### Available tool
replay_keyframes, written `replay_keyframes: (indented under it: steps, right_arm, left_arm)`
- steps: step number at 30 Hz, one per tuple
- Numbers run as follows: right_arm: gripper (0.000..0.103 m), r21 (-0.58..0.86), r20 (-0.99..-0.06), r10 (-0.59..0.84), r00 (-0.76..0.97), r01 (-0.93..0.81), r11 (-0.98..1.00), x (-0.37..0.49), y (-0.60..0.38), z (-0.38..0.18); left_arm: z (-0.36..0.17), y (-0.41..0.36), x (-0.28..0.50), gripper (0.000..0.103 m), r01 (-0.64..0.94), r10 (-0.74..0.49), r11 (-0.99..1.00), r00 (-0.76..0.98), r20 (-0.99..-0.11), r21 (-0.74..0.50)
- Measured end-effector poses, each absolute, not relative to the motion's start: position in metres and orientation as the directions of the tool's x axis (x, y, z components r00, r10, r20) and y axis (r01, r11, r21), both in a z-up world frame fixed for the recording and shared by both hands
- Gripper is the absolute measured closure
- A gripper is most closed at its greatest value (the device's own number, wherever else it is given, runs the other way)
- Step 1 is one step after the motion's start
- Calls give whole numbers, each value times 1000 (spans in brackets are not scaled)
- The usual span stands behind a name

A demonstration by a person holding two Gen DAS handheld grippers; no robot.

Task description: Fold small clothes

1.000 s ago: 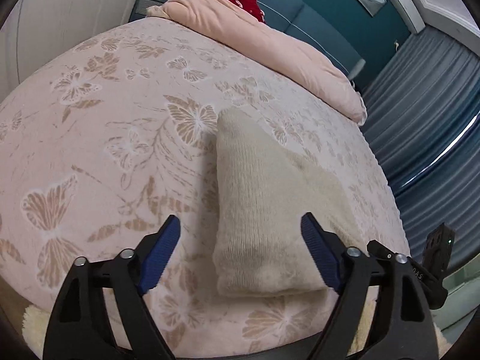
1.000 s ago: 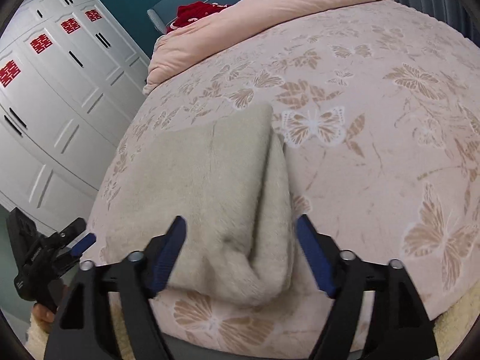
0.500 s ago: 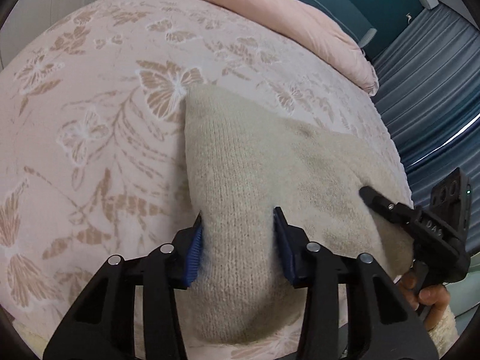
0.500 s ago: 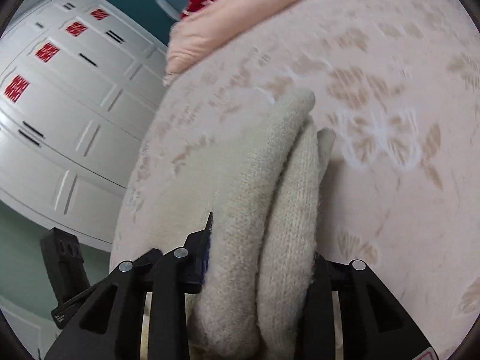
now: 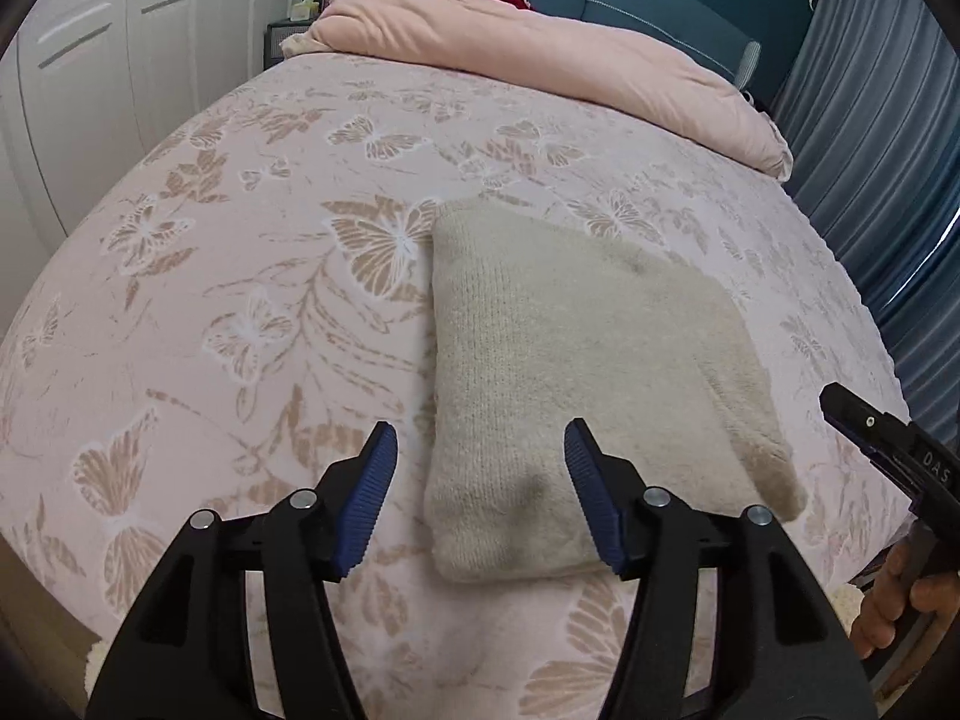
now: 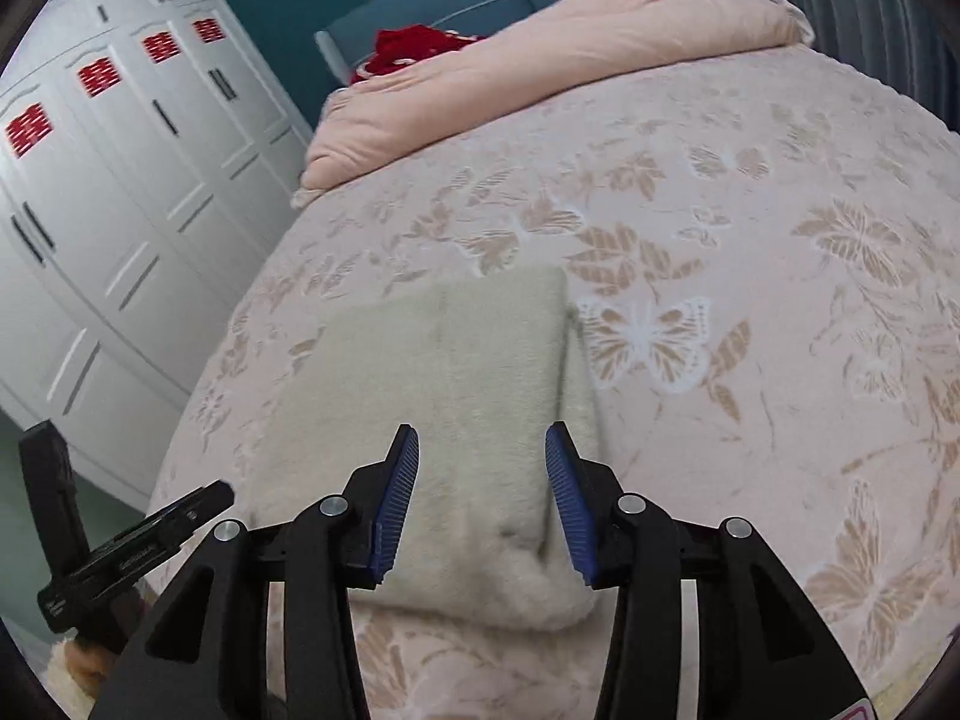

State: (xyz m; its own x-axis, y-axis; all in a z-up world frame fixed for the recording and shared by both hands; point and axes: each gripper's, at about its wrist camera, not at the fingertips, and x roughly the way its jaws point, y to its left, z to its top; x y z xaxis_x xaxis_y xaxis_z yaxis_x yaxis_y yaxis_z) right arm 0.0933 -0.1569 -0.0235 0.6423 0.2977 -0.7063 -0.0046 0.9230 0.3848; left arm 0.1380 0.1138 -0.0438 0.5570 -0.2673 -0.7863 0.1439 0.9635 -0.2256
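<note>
A beige knitted garment [image 5: 576,372] lies folded into a thick, roughly rectangular bundle on the bed [image 5: 240,276], flat on the pink butterfly-patterned cover and close to the bed's near edge. Its doubled layers show along one side, and the surface is fuzzy, with a faint darker smudge.

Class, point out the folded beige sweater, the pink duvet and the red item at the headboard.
folded beige sweater [image 5: 564,372]: left wrist view, top face.
pink duvet [image 5: 540,48]: left wrist view, middle.
red item [image 6: 414,45]: right wrist view, centre.
</note>
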Motion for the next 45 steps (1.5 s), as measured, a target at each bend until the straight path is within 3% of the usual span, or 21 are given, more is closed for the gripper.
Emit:
replay_keyframes:
  steps: [2,4,6,9,11,14,16,17,22,45]
  right_arm:
    - [83,295,-773,274,572,-58,954,96,-137,-46]
    - [103,224,-860,211,465,-28,974,107,-133,-93]
    - [103,306,-860,264,436,28,952,108,-144,-114]
    - [103,338,-844,270,464,69,939,99,-148,-81]
    - [96,305,-830,234,507,61,950,83,-145,-54]
    - [78,227,-819,141,557,88,970,54,-142,-29]
    - [49,184,-812,68,579,145,972,33,-143,-22]
    - [43,177,-806,43,591,170,969,26,-145,-19]
    - [25,118,-779,-55,624,232,966,-7,-144,-20]
    - [18,86,-773,-67,631,208,974,-29,-123,-19]
  left_arm:
    - [-48,101,130,43,159,-241,970,541,-806,-184]
    - [-69,85,130,43,163,-171,981,488,-856,-103]
    - [-92,80,133,41,140,-143,986,431,-891,-91]
    - [-96,83,128,41,94,-134,990,403,-905,-105]
    - [-79,81,119,42,108,-116,991,431,-895,-76]
    - [-56,75,102,19,122,-71,992,479,-875,-14]
    - [-42,71,88,16,129,-59,992,520,-852,10]
    - [-38,68,82,13,131,-48,991,533,-845,27]
    - [-27,60,56,8,100,-26,994,582,-813,40]
    - [-24,50,21,8,60,3,997,619,-785,51]
